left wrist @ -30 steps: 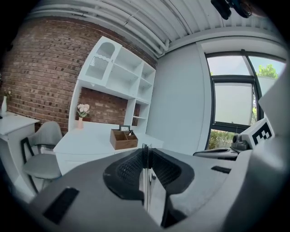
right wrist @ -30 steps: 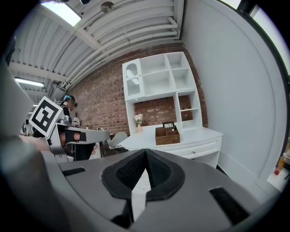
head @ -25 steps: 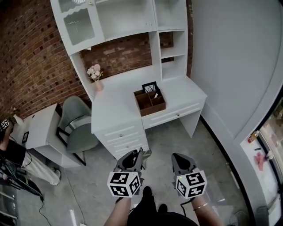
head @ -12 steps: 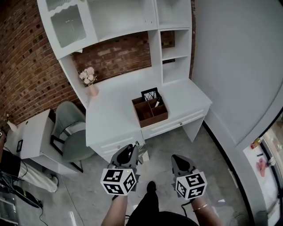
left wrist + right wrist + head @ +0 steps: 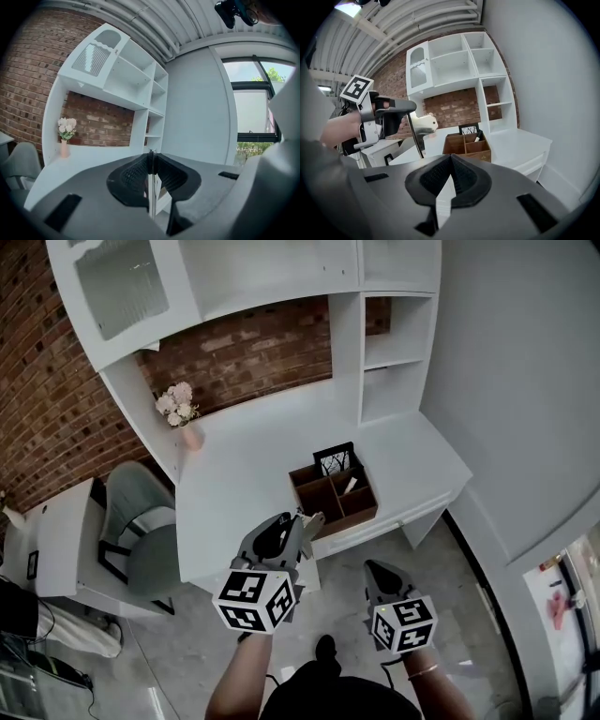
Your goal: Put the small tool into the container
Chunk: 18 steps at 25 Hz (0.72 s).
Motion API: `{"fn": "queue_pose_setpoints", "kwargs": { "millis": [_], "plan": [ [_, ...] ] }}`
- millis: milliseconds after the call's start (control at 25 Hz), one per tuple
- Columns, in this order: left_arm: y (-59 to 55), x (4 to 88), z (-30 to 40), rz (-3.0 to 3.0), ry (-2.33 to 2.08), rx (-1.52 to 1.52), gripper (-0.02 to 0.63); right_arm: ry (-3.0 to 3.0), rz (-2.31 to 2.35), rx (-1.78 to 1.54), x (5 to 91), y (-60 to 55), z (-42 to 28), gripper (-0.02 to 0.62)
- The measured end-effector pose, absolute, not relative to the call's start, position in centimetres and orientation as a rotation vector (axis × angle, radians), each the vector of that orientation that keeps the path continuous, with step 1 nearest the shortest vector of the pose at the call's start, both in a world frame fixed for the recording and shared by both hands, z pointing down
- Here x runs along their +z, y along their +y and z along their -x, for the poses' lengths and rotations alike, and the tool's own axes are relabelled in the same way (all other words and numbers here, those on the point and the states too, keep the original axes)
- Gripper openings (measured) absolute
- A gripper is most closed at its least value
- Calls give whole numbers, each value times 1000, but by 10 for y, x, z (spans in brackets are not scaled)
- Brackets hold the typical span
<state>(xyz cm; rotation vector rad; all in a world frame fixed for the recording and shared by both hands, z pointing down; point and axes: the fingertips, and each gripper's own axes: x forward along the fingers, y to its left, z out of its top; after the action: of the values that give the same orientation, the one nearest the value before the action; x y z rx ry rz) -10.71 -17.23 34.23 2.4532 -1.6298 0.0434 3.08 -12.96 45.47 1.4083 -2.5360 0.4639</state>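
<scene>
A brown wooden container [image 5: 334, 500] with several compartments stands near the front edge of the white desk [image 5: 244, 484]; it also shows in the right gripper view [image 5: 466, 143]. My left gripper [image 5: 298, 523] is shut on the small tool [image 5: 311, 520], a thin metal blade with a cream end, held above the desk's front edge just left of the container. In the left gripper view the blade [image 5: 151, 187] runs edge-on between the closed jaws. The right gripper view shows the tool [image 5: 423, 123] too. My right gripper [image 5: 377, 572] hangs lower, over the floor, shut and empty.
A pale stick-like item [image 5: 350, 486] leans in one back compartment, with a black wire holder [image 5: 335, 461] behind the container. A pink flower vase [image 5: 188, 430] stands at the desk's back left. A grey chair [image 5: 141, 532] and a white side table [image 5: 58, 549] are at the left.
The desk has come closer. My left gripper has risen and moved forward with the tool, from over the floor to the desk's front edge beside the container. The right gripper has stayed low.
</scene>
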Motion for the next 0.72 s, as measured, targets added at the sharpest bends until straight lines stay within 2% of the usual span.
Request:
{"fn": "queue_pose_setpoints", "kwargs": {
  "millis": [360,720],
  "plan": [
    [-250,333,111,-2508,-1565,6,67,-2556,-1464,417,442,-196,-7,5],
    [-285,349,97,-2496,-1559,40,67,-2609,-1499,394,428,-229,-18,5]
  ]
}}
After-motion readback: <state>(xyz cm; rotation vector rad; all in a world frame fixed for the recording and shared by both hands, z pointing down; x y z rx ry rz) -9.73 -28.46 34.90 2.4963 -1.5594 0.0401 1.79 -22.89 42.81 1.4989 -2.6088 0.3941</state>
